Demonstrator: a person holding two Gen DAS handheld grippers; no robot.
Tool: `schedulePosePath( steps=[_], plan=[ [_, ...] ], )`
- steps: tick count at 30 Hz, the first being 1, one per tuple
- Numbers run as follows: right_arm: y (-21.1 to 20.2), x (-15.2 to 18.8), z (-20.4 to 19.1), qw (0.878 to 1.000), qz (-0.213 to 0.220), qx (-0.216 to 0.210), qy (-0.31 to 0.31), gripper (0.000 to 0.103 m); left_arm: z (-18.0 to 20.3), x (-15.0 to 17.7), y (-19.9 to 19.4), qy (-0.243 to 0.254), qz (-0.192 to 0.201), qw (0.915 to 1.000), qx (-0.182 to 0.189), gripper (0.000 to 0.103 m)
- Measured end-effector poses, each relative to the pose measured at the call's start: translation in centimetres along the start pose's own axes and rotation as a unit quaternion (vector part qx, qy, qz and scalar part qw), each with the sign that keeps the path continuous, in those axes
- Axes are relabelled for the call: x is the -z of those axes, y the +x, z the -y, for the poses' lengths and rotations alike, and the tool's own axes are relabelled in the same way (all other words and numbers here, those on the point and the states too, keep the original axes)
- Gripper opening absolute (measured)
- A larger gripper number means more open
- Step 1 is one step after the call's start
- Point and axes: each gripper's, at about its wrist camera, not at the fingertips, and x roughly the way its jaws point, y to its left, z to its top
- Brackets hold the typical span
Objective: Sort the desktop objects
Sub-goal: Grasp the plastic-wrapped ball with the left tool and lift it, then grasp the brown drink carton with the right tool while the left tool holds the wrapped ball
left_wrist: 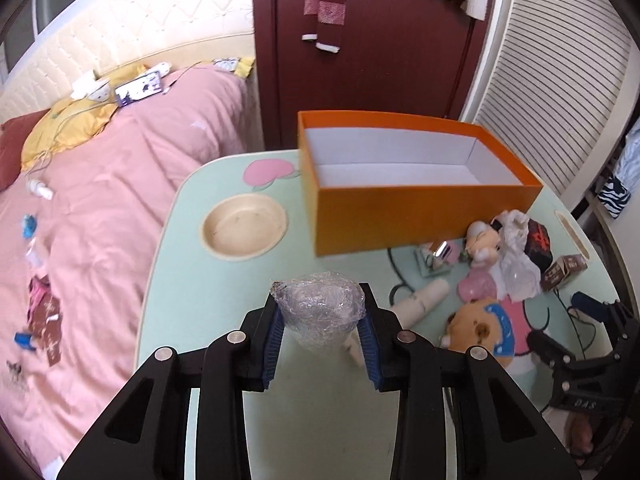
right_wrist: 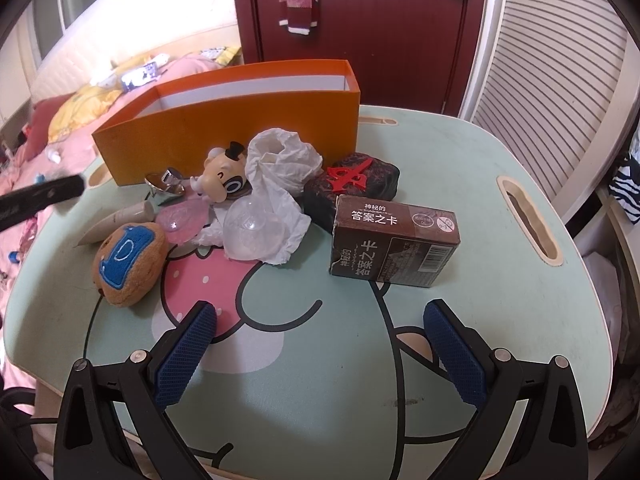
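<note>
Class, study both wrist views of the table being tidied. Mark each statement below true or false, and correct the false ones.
1. The left tongs grip a crinkled clear-wrapped bundle. True.
2. The orange box already holds several toys. False: its white inside shows nothing in it.
3. The right tongs hold the brown card box. False: they are open over the table with nothing between them.
4. A shallow cream dish sits on the table left of the orange box in the left wrist view. True.
5. The brown plush toy lies inside the orange box. False: it lies on the table, in front of the box.
</note>
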Motion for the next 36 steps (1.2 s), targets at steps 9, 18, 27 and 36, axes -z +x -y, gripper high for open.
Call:
schedulePosePath(
  steps=[9,18,27,36],
  plan=[
    [-0.5,0.0,1.2,1.000,0.003,0.002,0.024,0.103,0.1,4.5,-1.2,-0.020,-0.014,0.9997,0.006,0.036],
    [-0.2,-1.2,1.6,0.999,0.004,0.017,0.028,0.103,1.6,5.4,-0.4,-0.006,-0.018,0.9998,0.012,0.036],
    [1.0,-3.7,2.2,0.999,0.003,0.027,0.040,0.099,1.8,5.6,-0.5,-0.004,-0.016,0.9998,0.010,0.036],
    [1.5,-4.2,2.8,0.998,-0.005,0.038,0.051,0.056,2.1,5.6,-0.4,-0.002,-0.014,0.9999,0.008,0.036]
  ],
)
